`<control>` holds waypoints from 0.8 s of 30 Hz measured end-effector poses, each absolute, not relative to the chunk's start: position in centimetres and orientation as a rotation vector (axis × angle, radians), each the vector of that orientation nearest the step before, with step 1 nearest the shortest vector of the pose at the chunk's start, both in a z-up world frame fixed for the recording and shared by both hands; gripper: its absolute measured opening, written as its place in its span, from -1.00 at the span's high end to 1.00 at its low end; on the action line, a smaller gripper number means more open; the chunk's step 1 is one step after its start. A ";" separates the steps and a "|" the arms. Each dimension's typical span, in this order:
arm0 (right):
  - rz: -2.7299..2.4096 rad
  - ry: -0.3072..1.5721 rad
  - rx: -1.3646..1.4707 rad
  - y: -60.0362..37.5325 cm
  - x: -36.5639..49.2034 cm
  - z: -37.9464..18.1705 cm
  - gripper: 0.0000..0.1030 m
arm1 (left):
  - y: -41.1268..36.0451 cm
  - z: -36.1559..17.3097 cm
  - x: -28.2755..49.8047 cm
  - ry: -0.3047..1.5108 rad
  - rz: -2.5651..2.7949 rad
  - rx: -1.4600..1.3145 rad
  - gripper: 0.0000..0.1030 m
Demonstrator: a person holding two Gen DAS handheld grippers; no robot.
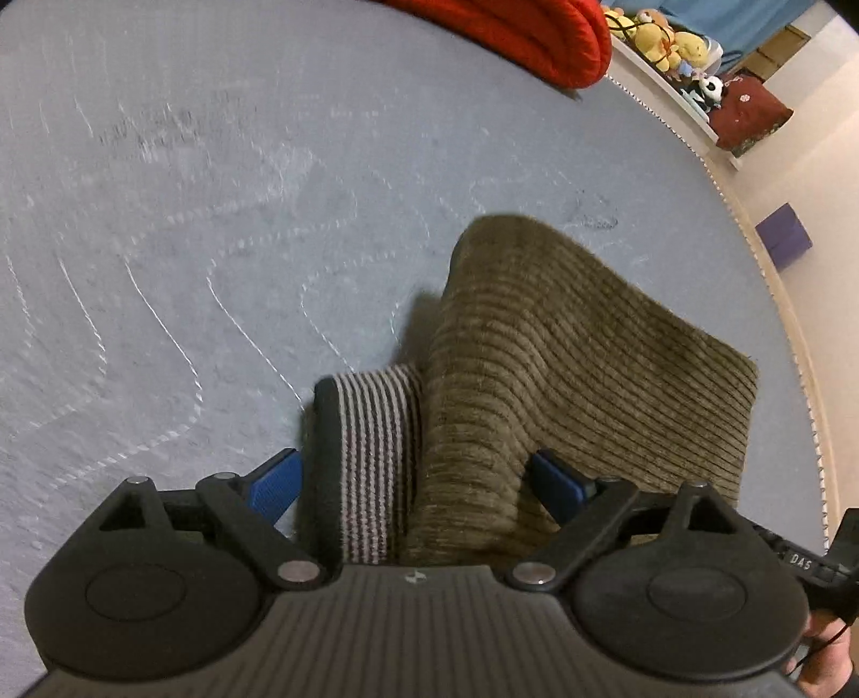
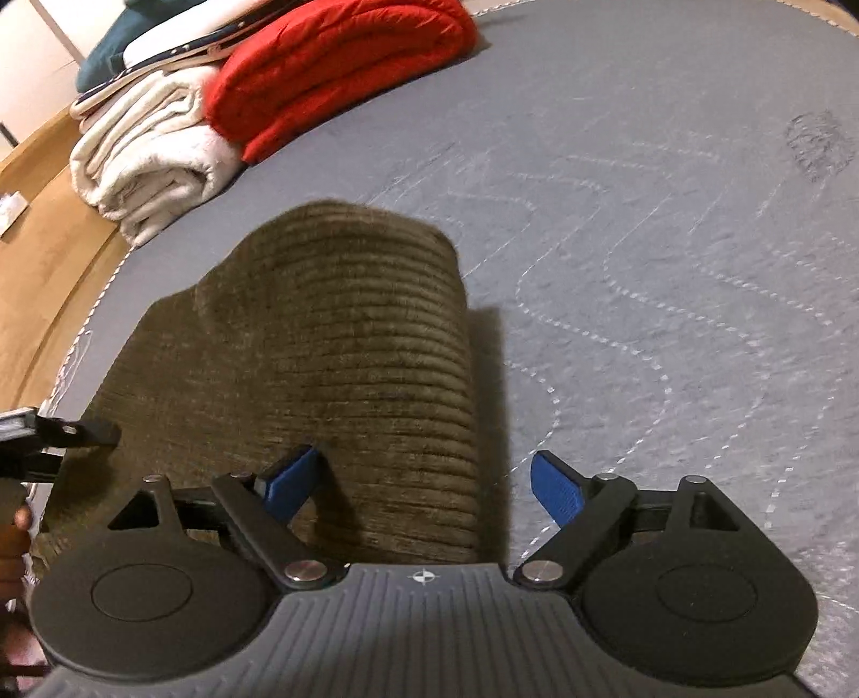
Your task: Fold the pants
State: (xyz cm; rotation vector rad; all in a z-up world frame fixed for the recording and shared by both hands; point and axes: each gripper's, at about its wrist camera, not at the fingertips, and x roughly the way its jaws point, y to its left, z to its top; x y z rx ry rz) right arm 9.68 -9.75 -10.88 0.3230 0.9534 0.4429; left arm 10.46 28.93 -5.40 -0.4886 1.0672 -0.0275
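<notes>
Olive-brown corduroy pants [image 1: 563, 365] lie folded on the grey quilted mattress [image 1: 188, 241], near its edge. A black-and-white striped waistband [image 1: 376, 462] shows at their near end. My left gripper [image 1: 424, 483] is open, its blue fingers [image 1: 276, 486] on either side of the waistband and pants. In the right wrist view the pants [image 2: 343, 343] bulge up in a fold. My right gripper [image 2: 424, 483] is open, its left blue finger [image 2: 292, 478] over the cloth, its right one over the bare mattress [image 2: 671, 268]. The other gripper's tip [image 2: 59, 432] shows at left.
A folded red blanket [image 2: 343, 64] and a folded white blanket [image 2: 150, 161] lie at the mattress's far end. Stuffed toys [image 1: 665, 37] sit on a white ledge beyond the bed. A purple box [image 1: 784, 236] stands on the floor. Wooden floor [image 2: 48, 241] lies past the edge.
</notes>
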 end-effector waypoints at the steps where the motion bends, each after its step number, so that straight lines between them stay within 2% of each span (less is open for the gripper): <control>1: 0.464 0.947 0.319 -9.5 9.6 -10.7 -0.35 | 29.0 -5.8 10.5 1.074 -0.049 -0.510 -0.82; 2: 0.487 0.932 0.313 -9.4 9.4 -10.6 -0.06 | 29.0 -6.2 10.4 1.082 -0.077 -0.524 -0.76; 3: 0.491 0.908 0.303 -9.3 9.0 -10.1 0.04 | 28.9 -6.4 10.5 1.081 -0.088 -0.517 -0.75; 4: 0.507 0.891 0.296 -9.1 8.8 -9.7 0.36 | 28.6 -6.4 10.2 1.074 -0.088 -0.496 -0.67; 5: 0.511 0.868 0.283 -9.1 8.5 -9.2 0.48 | 28.5 -6.2 10.1 1.067 -0.082 -0.489 -0.57; 6: 0.512 0.848 0.285 -9.2 8.3 -8.7 0.51 | 28.5 -6.0 9.9 1.059 -0.070 -0.491 -0.52; 8: 0.521 0.821 0.334 -10.4 8.3 -7.4 0.59 | 28.2 -5.4 9.3 1.037 -0.060 -0.490 -0.28; 11: 0.528 0.758 0.387 -12.9 8.7 -4.9 0.67 | 26.5 -4.2 9.6 0.989 -0.115 -0.479 -0.09; 19: 0.384 0.615 0.360 -21.9 10.1 -0.3 0.68 | 17.4 -3.2 12.4 0.893 -0.273 -0.455 0.00; 22: 0.338 0.583 0.332 -25.0 11.0 0.9 0.68 | 13.9 -2.7 13.5 0.835 -0.322 -0.406 0.20; 24: 0.304 0.574 0.341 -27.0 11.9 1.3 0.68 | 12.0 -2.4 14.1 0.799 -0.339 -0.367 0.21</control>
